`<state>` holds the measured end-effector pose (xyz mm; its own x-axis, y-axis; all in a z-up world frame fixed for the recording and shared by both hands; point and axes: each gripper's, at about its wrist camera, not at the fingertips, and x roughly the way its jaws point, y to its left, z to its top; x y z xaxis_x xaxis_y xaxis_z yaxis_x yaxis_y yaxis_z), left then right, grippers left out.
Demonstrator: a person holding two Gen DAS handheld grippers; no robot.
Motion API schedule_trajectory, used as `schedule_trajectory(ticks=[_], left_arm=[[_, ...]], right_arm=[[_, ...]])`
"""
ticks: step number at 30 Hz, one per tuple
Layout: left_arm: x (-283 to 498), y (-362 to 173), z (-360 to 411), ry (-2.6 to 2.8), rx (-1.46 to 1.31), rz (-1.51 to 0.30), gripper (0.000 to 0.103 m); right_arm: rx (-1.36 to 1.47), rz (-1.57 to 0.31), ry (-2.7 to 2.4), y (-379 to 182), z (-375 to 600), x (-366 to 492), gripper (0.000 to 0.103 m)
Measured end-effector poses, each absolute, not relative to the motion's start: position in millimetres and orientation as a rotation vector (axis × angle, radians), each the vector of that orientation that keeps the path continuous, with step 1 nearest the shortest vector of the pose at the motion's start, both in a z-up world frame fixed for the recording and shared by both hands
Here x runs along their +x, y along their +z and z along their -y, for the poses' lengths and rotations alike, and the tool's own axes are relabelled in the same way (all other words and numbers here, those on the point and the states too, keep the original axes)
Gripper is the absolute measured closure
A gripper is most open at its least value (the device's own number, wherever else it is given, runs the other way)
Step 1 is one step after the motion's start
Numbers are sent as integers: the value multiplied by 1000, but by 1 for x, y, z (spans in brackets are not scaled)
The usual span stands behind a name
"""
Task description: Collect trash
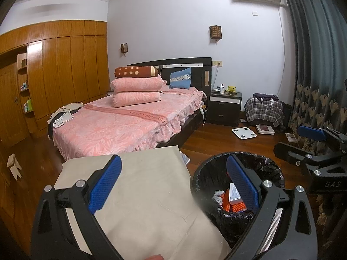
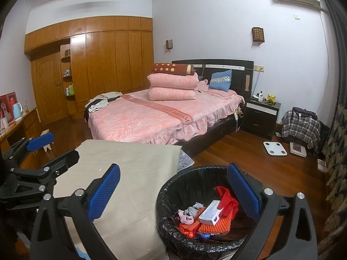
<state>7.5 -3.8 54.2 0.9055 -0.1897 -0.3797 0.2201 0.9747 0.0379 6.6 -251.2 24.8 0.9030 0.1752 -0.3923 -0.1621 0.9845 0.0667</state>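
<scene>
Bin [image 2: 173, 195], black-lined, at 5 o'clock beside table [image 2: 138, 173]; holds white box [image 2: 211, 213], red cloth [image 2: 226, 199], orange mat [image 2: 214, 226]. Left hand-held gripper [image 1: 173, 184] and right hand-held gripper [image 2: 173, 189]: both wide apart, holding nothing.

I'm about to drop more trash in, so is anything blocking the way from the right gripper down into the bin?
Nothing visible does. The right gripper is open and empty above the black-lined trash bin, whose mouth is uncovered.

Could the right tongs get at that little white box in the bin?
Probably yes. The right tongs are open and empty above the bin, and the white box lies on top of the trash, uncovered.
</scene>
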Motion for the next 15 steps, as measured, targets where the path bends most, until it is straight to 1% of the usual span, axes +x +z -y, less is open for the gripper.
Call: schedule_trajectory(ticks=[15], left_arm=[[7,54,5,-211,83,-385,8]], right_arm=[[34,-417,176,20,247,9,6]])
